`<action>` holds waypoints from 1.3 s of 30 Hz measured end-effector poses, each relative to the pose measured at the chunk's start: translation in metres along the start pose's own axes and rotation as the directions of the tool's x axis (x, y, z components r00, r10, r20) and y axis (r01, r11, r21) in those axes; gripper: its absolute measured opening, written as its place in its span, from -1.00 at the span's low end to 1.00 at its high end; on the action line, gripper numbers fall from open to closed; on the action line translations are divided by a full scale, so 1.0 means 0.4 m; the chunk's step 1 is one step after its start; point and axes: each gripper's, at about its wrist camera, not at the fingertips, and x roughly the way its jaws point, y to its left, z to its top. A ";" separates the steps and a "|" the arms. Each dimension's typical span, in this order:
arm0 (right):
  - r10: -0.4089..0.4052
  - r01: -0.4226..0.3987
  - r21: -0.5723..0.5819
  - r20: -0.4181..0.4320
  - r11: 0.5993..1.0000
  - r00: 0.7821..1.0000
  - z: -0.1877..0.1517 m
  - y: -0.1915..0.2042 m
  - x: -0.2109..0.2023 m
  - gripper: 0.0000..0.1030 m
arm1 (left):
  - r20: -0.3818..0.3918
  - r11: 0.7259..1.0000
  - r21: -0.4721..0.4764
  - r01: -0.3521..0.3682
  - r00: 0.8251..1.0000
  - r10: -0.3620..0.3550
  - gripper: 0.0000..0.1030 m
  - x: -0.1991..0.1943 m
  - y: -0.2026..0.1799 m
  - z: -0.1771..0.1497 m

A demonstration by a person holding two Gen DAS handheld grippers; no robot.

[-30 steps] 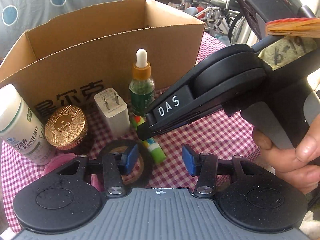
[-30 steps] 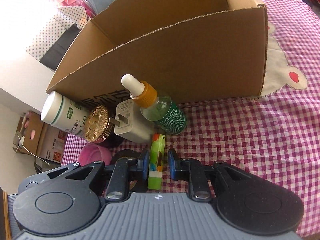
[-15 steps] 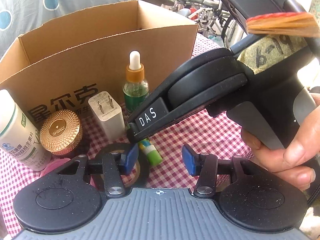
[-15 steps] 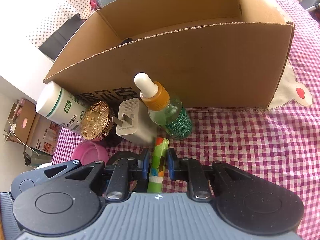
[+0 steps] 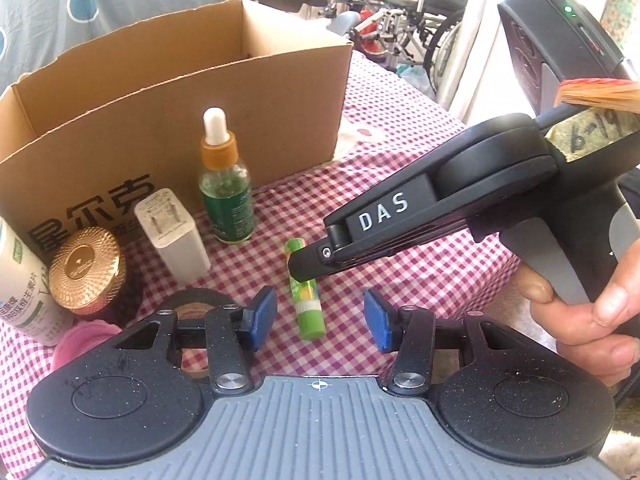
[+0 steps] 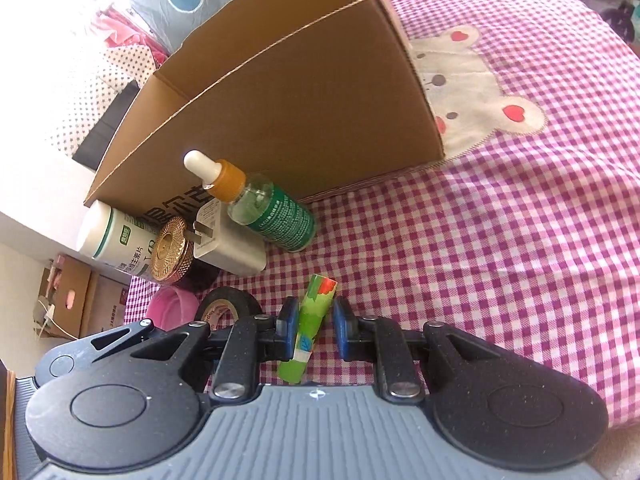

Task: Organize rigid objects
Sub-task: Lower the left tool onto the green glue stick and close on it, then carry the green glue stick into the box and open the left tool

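Observation:
A green lip-balm tube [image 5: 306, 300] lies on the checked cloth, also in the right wrist view [image 6: 308, 328]. My right gripper [image 6: 314, 330] has its jaws around the tube; a small gap shows on the right side and the tube still rests on the cloth. In the left wrist view the right gripper [image 5: 298, 268] comes in from the right, its tip over the tube. My left gripper [image 5: 320, 318] is open and empty, just in front of the tube. An open cardboard box [image 5: 168, 120] stands behind.
In front of the box stand a green dropper bottle [image 5: 226, 196], a white charger [image 5: 172, 234], a gold-lidded jar [image 5: 86, 270] and a white pill bottle [image 5: 20, 280]. A black tape roll [image 6: 228, 306] and a pink object [image 6: 172, 310] lie at the left. Wheelchairs stand beyond the table.
My right gripper has widened slightly around the tube, which was pinched before. The left gripper has drawn back and to the right, staying open.

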 end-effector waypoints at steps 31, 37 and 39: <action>0.172 -0.176 0.124 0.046 0.976 0.984 -0.002 -0.037 -0.009 -0.63 | -0.001 0.999 0.002 -0.052 0.999 0.052 -0.32 0.022 -0.016 0.041; 0.160 -0.167 0.075 0.095 0.983 0.983 -0.007 0.005 -0.056 -0.65 | 0.057 0.998 0.001 -0.059 0.997 0.059 -0.32 -0.017 -0.031 0.043; 0.156 -0.163 0.059 0.106 0.985 0.982 -0.008 0.020 -0.068 -0.65 | 0.070 0.998 0.001 -0.062 0.996 0.062 -0.32 -0.031 -0.034 0.042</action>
